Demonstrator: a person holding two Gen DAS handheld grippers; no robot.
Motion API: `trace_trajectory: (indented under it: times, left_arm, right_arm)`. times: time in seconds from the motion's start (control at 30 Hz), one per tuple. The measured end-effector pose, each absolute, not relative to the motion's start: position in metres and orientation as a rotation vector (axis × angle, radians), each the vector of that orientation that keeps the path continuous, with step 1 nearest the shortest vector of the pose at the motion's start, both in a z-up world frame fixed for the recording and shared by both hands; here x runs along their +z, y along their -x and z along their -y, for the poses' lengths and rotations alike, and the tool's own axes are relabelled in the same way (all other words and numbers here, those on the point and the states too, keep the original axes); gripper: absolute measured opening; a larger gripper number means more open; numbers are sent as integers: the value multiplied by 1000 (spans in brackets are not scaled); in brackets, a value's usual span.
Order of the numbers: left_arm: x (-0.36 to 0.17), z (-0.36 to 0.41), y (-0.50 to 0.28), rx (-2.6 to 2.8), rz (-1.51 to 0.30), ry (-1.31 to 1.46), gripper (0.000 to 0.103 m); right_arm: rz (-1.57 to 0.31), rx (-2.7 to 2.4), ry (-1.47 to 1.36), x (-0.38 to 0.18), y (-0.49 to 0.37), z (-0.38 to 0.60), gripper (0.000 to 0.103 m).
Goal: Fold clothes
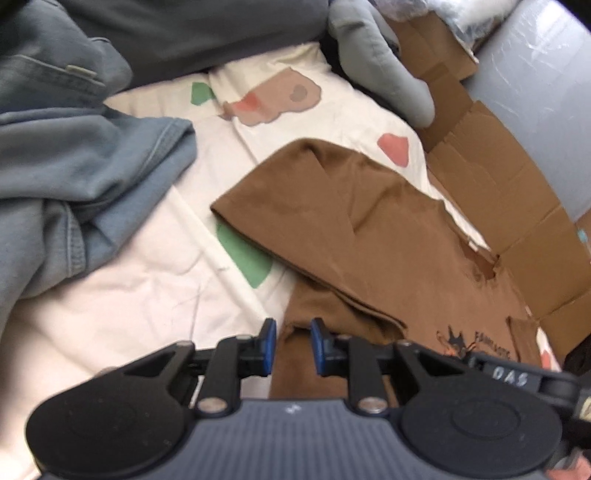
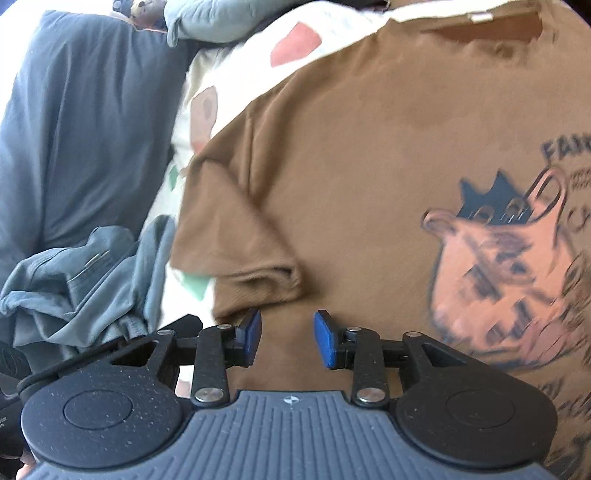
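On the bed, the left wrist view shows the brown T-shirt [image 1: 369, 229] stretching away ahead and rightward; the left hand-held gripper [image 1: 293, 345] gapes empty over its near edge. In the right wrist view the right hand-held gripper [image 2: 288, 336], likewise parted, hovers nearer, just short of the bunched sleeve [image 2: 258, 277]

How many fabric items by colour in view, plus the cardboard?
Brown: 1, the brown t-shirt with a printed graphic
Blue-grey denim: 1, the crumpled denim garment
Dark grey: 1, the dark grey cloth at the back
Light grey: 1, the padded light grey piece
White patterned: 1, the bedsheet underneath
Cardboard: 1, the flattened cardboard box
Total: 6
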State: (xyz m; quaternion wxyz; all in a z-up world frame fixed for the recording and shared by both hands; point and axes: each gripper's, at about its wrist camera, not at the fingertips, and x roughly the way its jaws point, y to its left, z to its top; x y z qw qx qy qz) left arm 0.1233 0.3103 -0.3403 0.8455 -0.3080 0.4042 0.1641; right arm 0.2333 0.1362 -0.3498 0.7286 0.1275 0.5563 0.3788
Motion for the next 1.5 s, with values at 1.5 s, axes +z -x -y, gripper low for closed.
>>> trace_trajectory:
  times: [1.5]
  left_arm:
    - [-312, -337, -134, 377, -904, 429, 13]
  right_arm:
    - [-1230, 800, -202, -344, -222, -134, 24]
